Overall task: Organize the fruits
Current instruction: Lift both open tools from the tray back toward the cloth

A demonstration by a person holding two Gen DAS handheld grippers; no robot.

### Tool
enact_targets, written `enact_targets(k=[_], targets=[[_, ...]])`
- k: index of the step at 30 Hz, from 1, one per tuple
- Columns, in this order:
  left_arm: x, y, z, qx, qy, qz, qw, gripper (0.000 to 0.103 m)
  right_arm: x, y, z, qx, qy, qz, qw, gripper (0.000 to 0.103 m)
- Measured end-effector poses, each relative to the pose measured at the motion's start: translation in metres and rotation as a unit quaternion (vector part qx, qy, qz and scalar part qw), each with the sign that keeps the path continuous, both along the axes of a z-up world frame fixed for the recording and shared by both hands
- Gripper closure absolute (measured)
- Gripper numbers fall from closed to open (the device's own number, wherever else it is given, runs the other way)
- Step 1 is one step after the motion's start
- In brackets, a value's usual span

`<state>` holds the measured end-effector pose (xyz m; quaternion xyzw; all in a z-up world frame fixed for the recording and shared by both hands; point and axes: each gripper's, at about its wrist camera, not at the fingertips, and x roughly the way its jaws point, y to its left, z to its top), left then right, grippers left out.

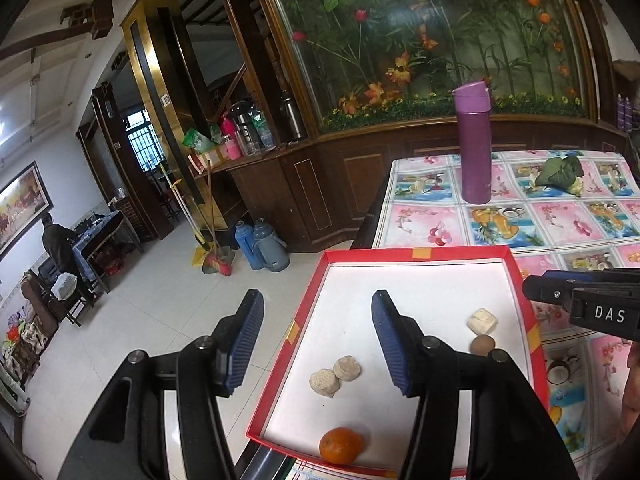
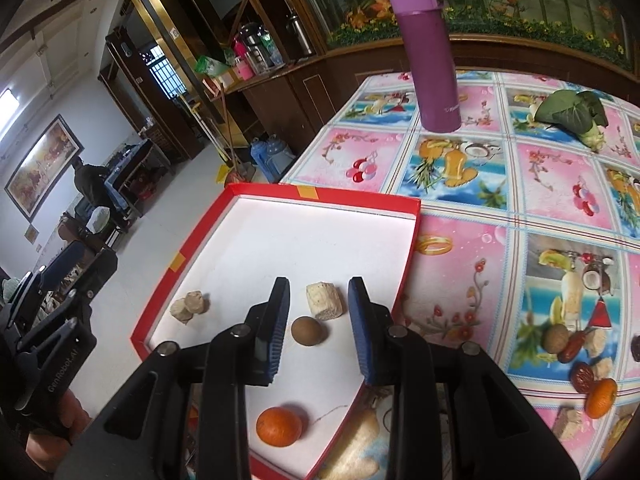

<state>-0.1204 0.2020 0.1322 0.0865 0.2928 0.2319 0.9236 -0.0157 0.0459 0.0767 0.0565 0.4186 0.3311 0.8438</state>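
A red tray with a white floor (image 1: 416, 276) (image 2: 320, 240) sits on the table's left corner. In it lie an orange (image 1: 341, 445) (image 2: 279, 427), a brown round fruit (image 1: 482, 345) (image 2: 307, 331), a pale cube (image 1: 483, 321) (image 2: 325, 301) and two pale lumps (image 1: 335, 376) (image 2: 190, 306). My left gripper (image 1: 316, 340) is open and empty over the tray's left edge. My right gripper (image 2: 319, 332) is open above the brown fruit, apart from it; it also shows in the left wrist view (image 1: 580, 300). More fruit lies on the table at the right: an orange (image 2: 601, 398), red dates (image 2: 576, 354), a brown fruit (image 2: 556, 338).
A purple flask (image 1: 475, 142) (image 2: 434, 52) stands at the table's far side. A green leafy vegetable (image 1: 560, 174) (image 2: 572, 114) lies to its right. The patterned tablecloth (image 2: 480, 208) covers the table. The floor (image 1: 180, 320) drops off left of the tray.
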Motion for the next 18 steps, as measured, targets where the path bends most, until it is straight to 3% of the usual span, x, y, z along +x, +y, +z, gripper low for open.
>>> enact_targets(k=[18], targets=[[-0.011, -0.027, 0.013, 0.006, -0.008, -0.012, 0.9999, 0.046, -0.014, -0.037, 0.019, 0.016, -0.019, -0.017, 1.000, 0.071]])
